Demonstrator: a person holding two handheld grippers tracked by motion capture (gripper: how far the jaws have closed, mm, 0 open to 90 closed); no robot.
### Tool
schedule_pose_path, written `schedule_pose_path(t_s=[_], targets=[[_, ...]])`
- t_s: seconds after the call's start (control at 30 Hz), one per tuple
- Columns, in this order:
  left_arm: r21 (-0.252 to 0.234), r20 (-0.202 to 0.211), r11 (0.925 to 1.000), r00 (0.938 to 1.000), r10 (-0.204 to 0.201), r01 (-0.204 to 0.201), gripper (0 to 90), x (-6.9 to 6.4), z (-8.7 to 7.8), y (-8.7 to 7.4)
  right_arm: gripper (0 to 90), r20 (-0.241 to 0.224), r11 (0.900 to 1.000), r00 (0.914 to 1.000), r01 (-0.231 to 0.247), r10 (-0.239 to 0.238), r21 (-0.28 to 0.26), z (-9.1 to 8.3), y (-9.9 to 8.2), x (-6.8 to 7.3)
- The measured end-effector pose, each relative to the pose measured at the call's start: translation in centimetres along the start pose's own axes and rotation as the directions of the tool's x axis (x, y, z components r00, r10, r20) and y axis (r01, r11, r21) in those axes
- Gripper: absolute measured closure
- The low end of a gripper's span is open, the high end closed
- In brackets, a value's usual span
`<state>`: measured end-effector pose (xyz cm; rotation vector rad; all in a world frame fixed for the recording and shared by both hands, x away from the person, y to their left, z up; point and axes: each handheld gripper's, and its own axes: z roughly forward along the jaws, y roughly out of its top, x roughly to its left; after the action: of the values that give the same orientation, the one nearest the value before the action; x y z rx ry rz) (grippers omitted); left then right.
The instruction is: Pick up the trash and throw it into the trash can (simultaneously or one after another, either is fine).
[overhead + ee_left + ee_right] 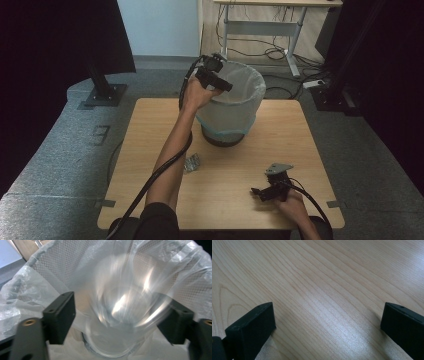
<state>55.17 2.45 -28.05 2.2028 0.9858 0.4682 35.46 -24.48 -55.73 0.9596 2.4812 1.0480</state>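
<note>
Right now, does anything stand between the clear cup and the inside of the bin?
Nothing visible does. The clear cup, blurred, is between the parted jaws of the left gripper, right over the open mouth of the bin; under it lies just the plastic liner.

The left arm stretches far forward, its hand tipping the left gripper (216, 76) downward with the fingers (60, 316) parted. The right hand rests low and close to the body, holding the right gripper (260, 192) level, its fingers (252, 326) spread wide with nothing between them.
</note>
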Motion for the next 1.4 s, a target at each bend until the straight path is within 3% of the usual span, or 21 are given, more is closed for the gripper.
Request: schedule_pose_path(t_s=[0.27, 1.4], targets=[[-0.018, -0.003, 0.9996, 0.9998, -0.021, 0.02, 7.6, 0.3, -0.5, -0.2, 0.0, 0.0, 1.0, 1.0, 0.002, -0.002, 0.001, 0.0, 0.0, 0.0], [-0.086, 0.031, 0.9961, 0.9993, 0.021, -0.018, 0.8, 0.5, -6.7, -3.1, 0.0, 0.0, 1.0, 1.0, 0.002, -0.002, 0.0, 0.0, 0.0, 0.0]])
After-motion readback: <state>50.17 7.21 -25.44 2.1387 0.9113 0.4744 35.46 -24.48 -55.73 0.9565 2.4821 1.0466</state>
